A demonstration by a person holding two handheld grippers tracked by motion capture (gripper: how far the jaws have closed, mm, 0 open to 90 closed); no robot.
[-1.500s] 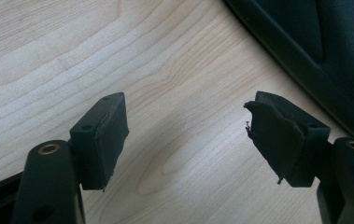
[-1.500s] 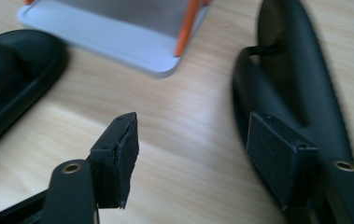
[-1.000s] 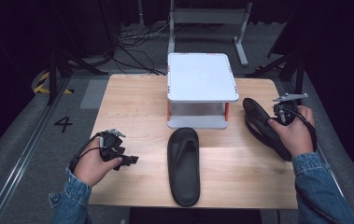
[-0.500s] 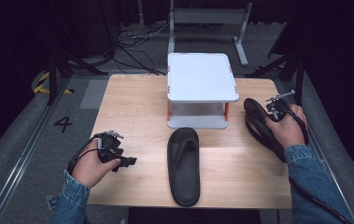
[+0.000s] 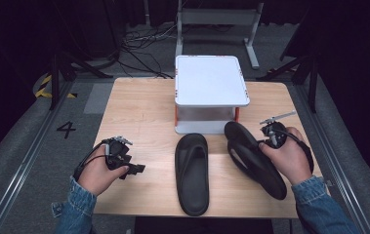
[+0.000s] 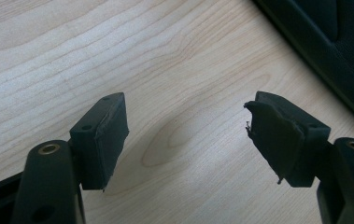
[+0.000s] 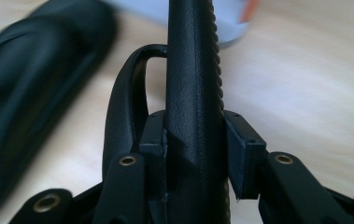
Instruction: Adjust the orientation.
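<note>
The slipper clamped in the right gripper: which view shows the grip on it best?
The right gripper view: both pads press the edge-on sole of the held slipper. The high view shows that slipper whole, tilted beside the right gripper, contact unclear. The left gripper view shows a dark slipper edge, which one I cannot tell.

dark room; wooden table (image 5: 138, 105) on grey floor (image 5: 21, 146); metal frame (image 5: 216, 17), cables (image 5: 138, 41) behind.

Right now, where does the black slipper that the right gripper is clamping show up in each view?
High view: the black slipper held by the right gripper lies right of centre, tilted, beside the right gripper.
Left gripper view: I cannot tell; the black edge at top right looks like the other slipper.
Right gripper view: centre, upright on its edge between the pads.
Shared landmark: the flat black slipper, at left in the right gripper view.
</note>
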